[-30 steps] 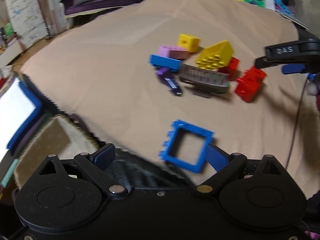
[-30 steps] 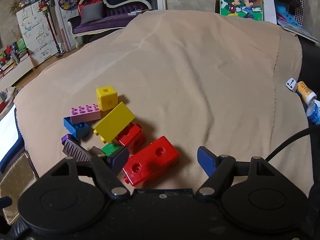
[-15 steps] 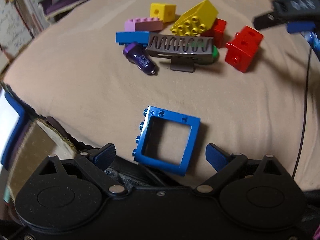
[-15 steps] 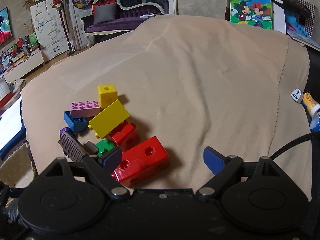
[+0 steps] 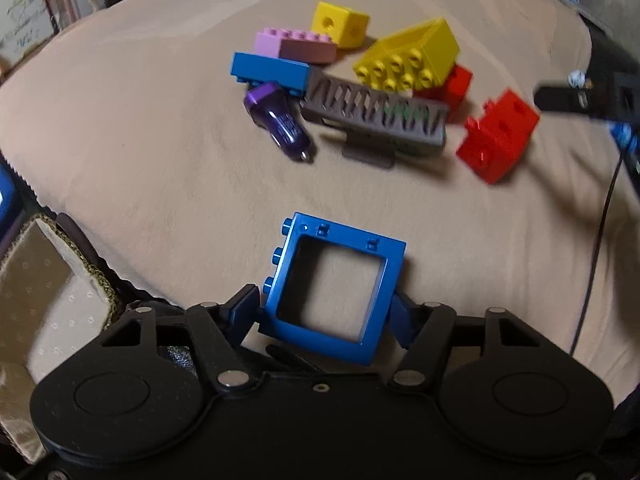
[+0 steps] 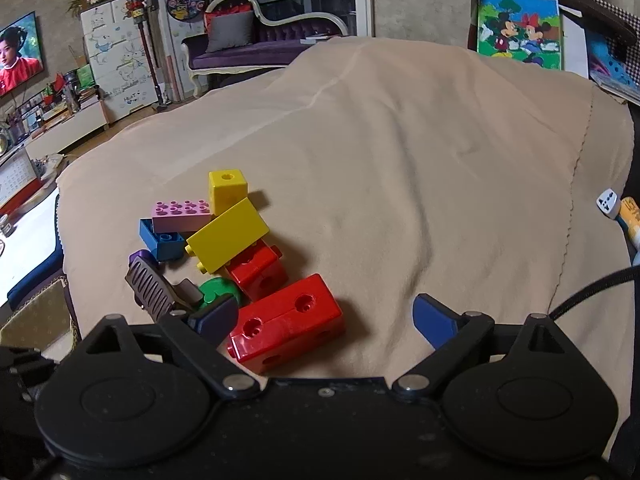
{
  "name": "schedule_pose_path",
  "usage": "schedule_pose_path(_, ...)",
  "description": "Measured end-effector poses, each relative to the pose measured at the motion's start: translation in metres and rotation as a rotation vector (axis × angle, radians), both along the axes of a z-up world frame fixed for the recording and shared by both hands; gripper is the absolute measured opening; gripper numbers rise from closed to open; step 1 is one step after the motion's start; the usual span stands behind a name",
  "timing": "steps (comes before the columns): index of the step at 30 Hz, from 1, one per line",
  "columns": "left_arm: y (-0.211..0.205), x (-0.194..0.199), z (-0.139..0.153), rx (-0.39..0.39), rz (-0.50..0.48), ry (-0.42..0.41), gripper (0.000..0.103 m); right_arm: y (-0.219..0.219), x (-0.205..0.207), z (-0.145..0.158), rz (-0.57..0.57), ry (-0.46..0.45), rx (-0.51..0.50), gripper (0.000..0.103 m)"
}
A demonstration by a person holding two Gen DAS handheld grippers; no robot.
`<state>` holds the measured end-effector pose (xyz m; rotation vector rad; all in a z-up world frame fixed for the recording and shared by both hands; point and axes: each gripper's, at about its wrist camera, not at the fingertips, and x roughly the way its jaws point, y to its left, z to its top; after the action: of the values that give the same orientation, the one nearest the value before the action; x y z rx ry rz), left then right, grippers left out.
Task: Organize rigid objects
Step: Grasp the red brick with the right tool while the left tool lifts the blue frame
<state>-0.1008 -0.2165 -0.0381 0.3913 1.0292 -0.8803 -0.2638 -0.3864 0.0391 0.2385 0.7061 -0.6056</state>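
A blue square frame block lies on the beige cloth between the fingers of my left gripper, which have closed against its two sides. Beyond it sits a pile: a purple car charger, a grey comb-like piece, a blue brick, a pink brick, a yellow cube, a yellow brick and a red block. My right gripper is open over the large red block, which lies beside its left finger.
In the right wrist view the pile sits at the cloth's left, with a yellow brick, a small red block and a green piece. A plug adapter lies at the right edge. A cable runs down the right.
My left gripper moved forward around the blue frame and its fingers closed onto the frame's sides. My right gripper rose slightly and stayed open.
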Motion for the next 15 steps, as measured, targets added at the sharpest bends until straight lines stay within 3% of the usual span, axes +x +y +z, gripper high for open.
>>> schedule_pose_path(7, -0.002, 0.018, 0.011, -0.022, 0.072, 0.027, 0.062, 0.0, -0.008, 0.0, 0.107, -0.023, -0.021, 0.102)
schedule_pose_path(15, 0.009, 0.033, 0.022, -0.05, 0.172, 0.04, 0.062, 0.015, -0.009, -0.013, 0.239, -0.015, -0.141, 0.103)
